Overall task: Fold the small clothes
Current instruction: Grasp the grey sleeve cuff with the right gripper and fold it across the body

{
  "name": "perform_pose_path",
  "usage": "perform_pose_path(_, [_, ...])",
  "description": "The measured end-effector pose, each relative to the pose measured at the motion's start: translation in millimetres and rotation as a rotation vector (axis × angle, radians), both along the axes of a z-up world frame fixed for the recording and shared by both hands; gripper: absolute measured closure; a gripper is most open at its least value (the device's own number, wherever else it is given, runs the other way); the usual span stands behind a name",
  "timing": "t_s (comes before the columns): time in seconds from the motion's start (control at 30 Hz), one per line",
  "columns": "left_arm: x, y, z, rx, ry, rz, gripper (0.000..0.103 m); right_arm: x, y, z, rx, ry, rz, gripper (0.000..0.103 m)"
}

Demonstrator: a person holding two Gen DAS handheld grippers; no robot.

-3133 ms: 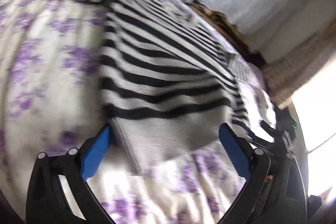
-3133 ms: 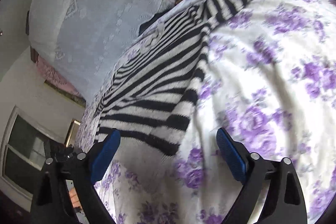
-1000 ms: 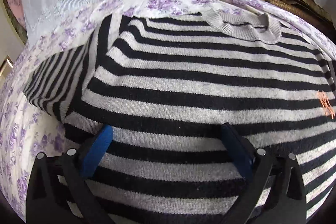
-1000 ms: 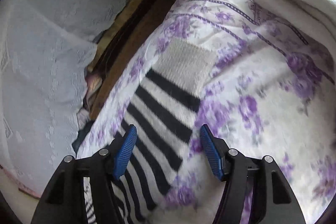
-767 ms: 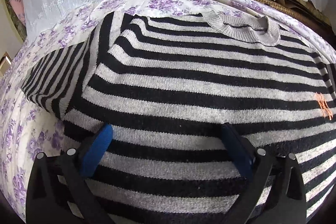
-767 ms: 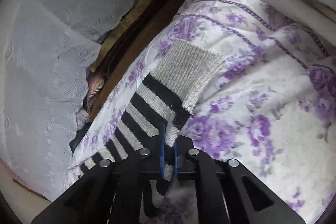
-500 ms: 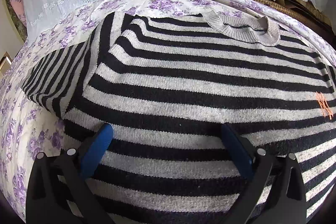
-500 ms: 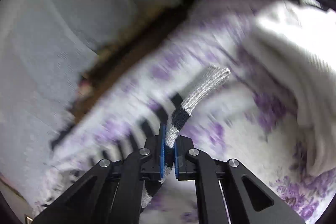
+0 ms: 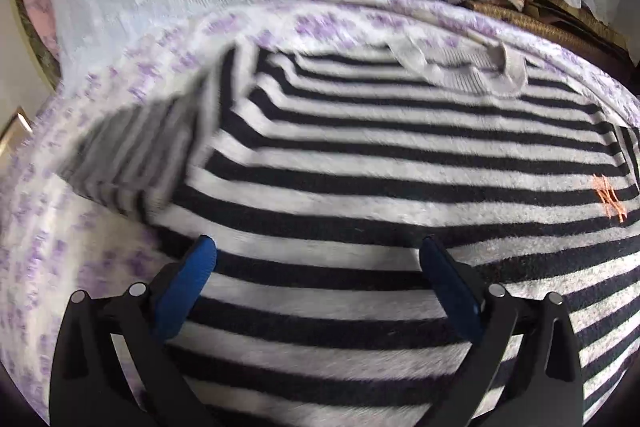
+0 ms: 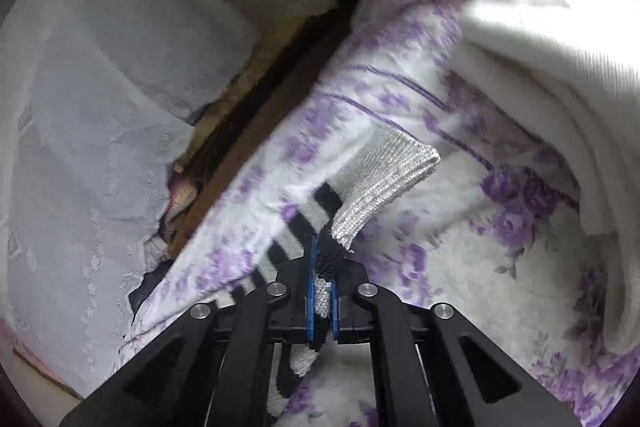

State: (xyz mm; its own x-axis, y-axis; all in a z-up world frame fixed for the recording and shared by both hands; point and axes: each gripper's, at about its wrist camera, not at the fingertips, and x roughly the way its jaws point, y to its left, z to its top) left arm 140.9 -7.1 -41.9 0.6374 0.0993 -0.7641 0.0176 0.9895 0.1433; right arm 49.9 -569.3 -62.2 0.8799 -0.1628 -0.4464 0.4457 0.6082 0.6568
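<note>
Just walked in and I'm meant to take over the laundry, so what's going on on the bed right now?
A person with a claw in each hand is folding a black-and-grey striped sweater spread on the purple-flowered bedsheet. The right claw is shut on one sleeve near its grey cuff, lifting it off the sheet. The left claw is open, hovering over the sweater's body and gripping nothing. A folded white cloth lies at the side.

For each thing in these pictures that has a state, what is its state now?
Striped sweater: spread flat on the bedsheet, front up.
Sleeve: pinched near its grey cuff, lifted off the bedsheet.
Right gripper: shut on the sleeve.
Left gripper: open, above the sweater's body.
</note>
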Motion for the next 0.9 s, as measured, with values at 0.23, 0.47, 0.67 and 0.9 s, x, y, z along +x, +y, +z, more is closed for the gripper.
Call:
perform_pose_path(0.23, [10,42,6,0.091,0.002,0.038,0.004,-3,41,48,-0.100,-0.054,0.120,0.097])
perform_pose_path(0.47, [26,109,4,-0.241,0.093,0.099,0.004,4,73,72,-0.120,-0.002,0.177,0.097])
perform_pose_path(0.67, [19,149,6,-0.146,0.004,0.014,0.004,15,101,94,-0.146,0.004,0.201,0.097])
perform_pose_path(0.9, [24,157,-3,-0.240,0.036,0.038,0.004,32,157,114,-0.193,-0.004,0.286,0.097])
